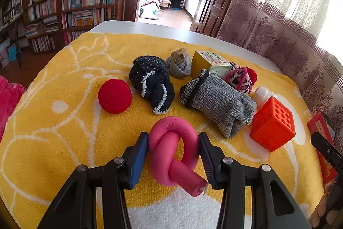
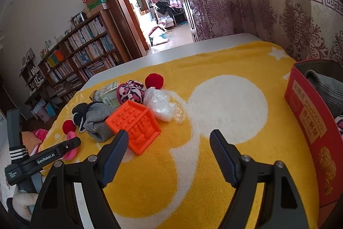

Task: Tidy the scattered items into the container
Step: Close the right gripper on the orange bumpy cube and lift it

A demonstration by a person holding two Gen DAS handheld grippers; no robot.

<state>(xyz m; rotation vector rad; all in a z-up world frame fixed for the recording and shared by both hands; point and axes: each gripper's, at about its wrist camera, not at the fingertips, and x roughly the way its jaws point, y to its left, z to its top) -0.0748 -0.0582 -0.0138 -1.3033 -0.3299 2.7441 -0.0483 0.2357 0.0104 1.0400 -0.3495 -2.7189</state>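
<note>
Underneath everything, a yellow towel (image 2: pixel 214 164) with white shapes covers the table, and a red box (image 2: pixel 308 121) serving as the container stands at its right edge with a grey knit item already inside. Mid-towel lie a grey sock bundle (image 1: pixel 220 104), a black fuzzy bundle (image 1: pixel 152 85), an orange cube (image 1: pixel 272 123) and a red pompom (image 1: pixel 114 96). Nearest, the left gripper (image 1: pixel 173 151) has its pads pressed on both sides of a knotted pink foam tube (image 1: pixel 173 151), while the right gripper (image 2: pixel 169 143) hangs wide and empty over bare towel.
</note>
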